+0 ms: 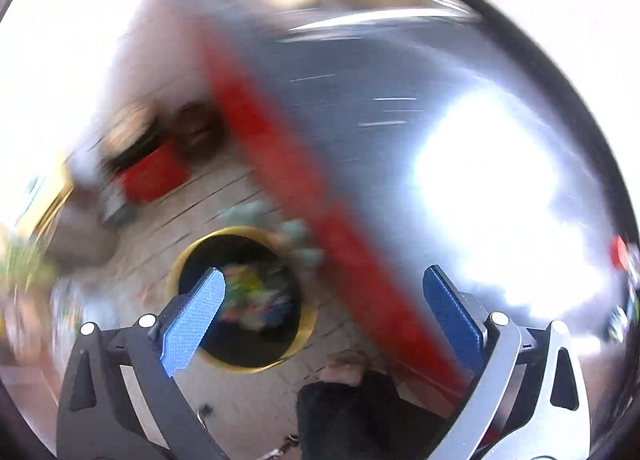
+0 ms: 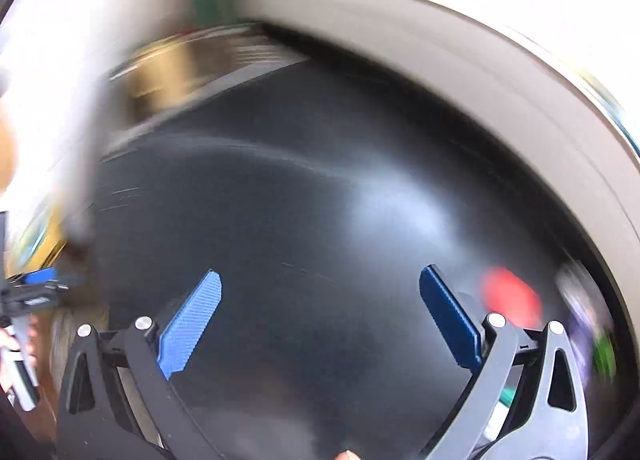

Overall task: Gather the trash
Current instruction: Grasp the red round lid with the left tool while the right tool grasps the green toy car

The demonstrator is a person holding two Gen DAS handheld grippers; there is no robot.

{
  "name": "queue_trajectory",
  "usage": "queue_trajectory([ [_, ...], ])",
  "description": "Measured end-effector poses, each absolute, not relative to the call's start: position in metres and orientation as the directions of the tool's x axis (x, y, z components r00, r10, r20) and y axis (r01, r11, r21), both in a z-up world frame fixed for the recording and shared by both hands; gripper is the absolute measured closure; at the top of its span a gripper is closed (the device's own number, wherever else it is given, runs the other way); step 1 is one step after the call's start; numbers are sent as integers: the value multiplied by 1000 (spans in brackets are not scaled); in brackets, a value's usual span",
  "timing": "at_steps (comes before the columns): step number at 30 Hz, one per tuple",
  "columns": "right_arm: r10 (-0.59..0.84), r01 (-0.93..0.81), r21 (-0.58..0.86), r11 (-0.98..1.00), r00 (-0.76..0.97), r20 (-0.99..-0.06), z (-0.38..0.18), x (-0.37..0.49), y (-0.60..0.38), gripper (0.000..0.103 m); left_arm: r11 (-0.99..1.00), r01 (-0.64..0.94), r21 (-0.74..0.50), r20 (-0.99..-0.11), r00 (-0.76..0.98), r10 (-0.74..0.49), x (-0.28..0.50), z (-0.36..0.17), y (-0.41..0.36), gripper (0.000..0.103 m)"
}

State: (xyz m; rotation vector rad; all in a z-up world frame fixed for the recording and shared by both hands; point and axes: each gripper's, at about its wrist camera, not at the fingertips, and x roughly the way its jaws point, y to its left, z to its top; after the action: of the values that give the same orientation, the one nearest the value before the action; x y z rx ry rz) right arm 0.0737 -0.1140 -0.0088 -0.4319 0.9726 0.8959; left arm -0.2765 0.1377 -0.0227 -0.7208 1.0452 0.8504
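Looking down: from the left wrist view I see the bin (image 1: 240, 300) with a yellow rim on the floor (image 1: 208, 195), under the left hand-held gripper (image 1: 322, 284).
Left hand-held gripper: spread wide, nothing between its blue pads (image 1: 196, 320).
Right hand-held gripper (image 2: 320, 286): also spread wide and empty, over the dark worktop (image 2: 280, 187).
Trash in bin: a blurred, colourful heap (image 1: 252, 296) lies inside.
Trash left: a red piece (image 2: 510, 296) and some blurred green and purple things (image 2: 592, 324) lie on the worktop.
Key relation: the red piece is just to the right of the right hand-held gripper, outside its right finger.
Nearer hand: the right one, I judge; the left is over the bin beyond the worktop's red edge (image 1: 304, 179).
Long axis: I cannot tell; the blur is too strong.
Next move, my judgement: shift right, then close.
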Motion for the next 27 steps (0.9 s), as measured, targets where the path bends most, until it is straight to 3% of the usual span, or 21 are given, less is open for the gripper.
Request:
queue_trajectory([
  [4, 248, -537, -10, 843, 406, -879, -13, 143, -273, 7, 721, -684, -112, -924, 338, 177, -162, -9, 96, 7],
  [10, 114, -253, 17, 967, 372, -921, -44, 169, -413, 7, 914, -392, -107, -930, 365, 48, -25, 1, 11, 7],
  [18, 103, -205, 50, 977, 258, -961, -96, 165, -449, 7, 989, -136, -50, -956, 293, -8, 72, -16, -77, 7],
  [27, 82, -182, 26, 983, 308, -948, -102, 238, -465, 7, 999, -34, 2, -973, 230, 10, 137, -45, -102, 7],
])
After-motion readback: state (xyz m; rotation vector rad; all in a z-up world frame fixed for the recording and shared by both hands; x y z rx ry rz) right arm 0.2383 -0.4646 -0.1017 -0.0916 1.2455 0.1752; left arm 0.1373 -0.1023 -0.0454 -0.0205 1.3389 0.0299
